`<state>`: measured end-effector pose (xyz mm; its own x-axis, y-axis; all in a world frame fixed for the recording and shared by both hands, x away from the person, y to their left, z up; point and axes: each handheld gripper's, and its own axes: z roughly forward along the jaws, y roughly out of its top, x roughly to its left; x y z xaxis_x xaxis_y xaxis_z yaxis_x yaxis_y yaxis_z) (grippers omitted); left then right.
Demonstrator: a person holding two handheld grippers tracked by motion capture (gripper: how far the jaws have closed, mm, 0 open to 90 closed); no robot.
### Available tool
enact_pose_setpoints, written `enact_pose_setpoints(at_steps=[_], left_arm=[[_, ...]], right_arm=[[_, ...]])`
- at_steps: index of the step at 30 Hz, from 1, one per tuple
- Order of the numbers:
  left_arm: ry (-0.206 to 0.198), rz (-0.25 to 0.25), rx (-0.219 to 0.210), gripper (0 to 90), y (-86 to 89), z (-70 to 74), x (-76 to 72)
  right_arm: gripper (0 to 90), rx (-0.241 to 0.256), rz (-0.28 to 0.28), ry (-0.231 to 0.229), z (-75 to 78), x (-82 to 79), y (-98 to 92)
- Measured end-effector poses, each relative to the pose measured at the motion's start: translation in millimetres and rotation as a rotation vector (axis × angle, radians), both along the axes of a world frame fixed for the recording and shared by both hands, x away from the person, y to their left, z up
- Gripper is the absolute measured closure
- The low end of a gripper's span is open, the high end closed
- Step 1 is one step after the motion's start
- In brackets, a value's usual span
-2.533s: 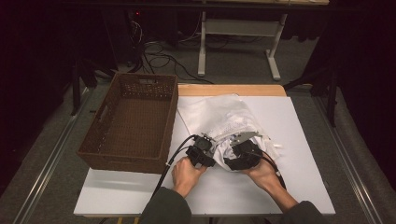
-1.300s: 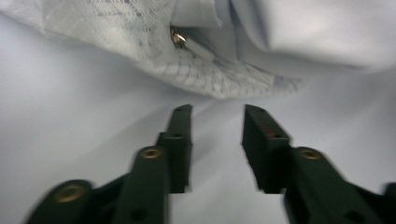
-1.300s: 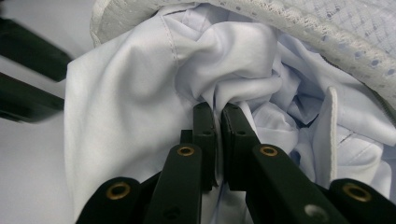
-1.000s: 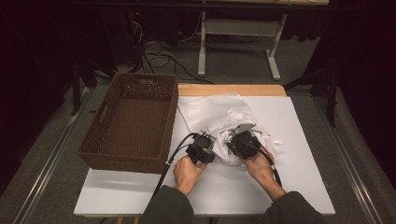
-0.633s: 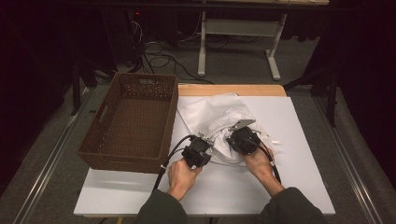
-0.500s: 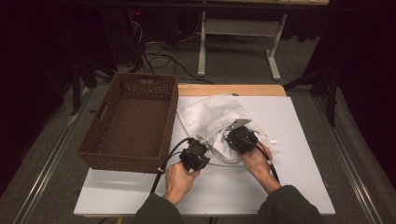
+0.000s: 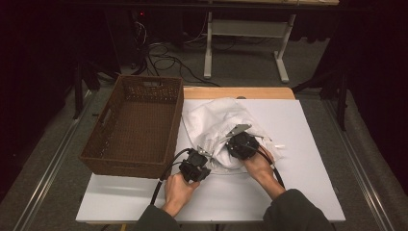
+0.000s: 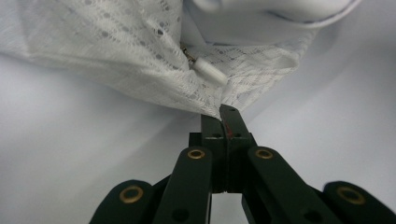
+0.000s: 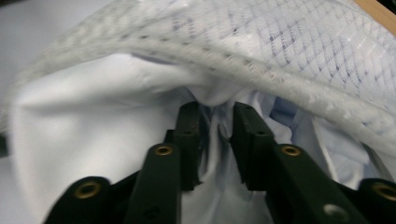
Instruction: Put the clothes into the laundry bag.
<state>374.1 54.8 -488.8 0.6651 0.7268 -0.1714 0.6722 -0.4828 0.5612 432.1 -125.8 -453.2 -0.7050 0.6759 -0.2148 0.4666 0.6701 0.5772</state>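
A white mesh laundry bag lies mid-table on the white tabletop. My left gripper is shut on the bag's mesh edge, just below a white zipper pull; in the high view this left gripper sits at the bag's near-left corner. My right gripper reaches into the bag's mouth under the mesh rim, and its jaws pinch a bunched fold of the pale white-blue garment inside. Seen from above, the right gripper rests on the bag's near side.
A brown wicker basket stands to the left of the bag, touching the table's left half. A wooden strip runs along the table's far edge. Bare tabletop lies to the right and in front of the hands.
The left gripper has drawn back toward the near edge with the bag's corner, while the right gripper has pushed forward into the bag's opening.
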Motion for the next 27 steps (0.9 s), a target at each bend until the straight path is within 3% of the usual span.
enact_pose_setpoints(at_steps=[8,13,15,18,20,24,27], left_arm=[[0.016,-0.004,-0.025,89.7,3.0,-2.9,3.4],[0.022,-0.001,-0.044,89.7,6.0,-2.7,5.9],[0.023,0.003,-0.05,89.7,5.9,-2.8,5.5],[0.035,0.0,-0.052,89.8,7.3,-2.5,5.1],[0.049,-0.008,-0.059,89.9,10.9,-0.6,4.4],[0.057,0.009,-0.085,90.0,22.6,2.8,3.1],[0.056,0.014,-0.073,89.9,23.8,2.3,3.4]], right_arm=[[57.2,0.059,0.063,-0.006,22.8,-35.1,-7.3],[50.8,0.035,0.142,0.027,19.4,-45.4,7.9],[52.6,0.019,0.149,0.04,10.5,-41.8,15.2],[76.1,-0.042,0.158,0.028,1.1,-31.2,26.0],[86.2,-0.071,0.138,0.018,-2.4,-20.2,35.4],[89.1,-0.099,0.079,-0.016,-13.9,3.6,46.9],[88.7,-0.096,0.032,-0.021,-21.0,18.2,54.6]])
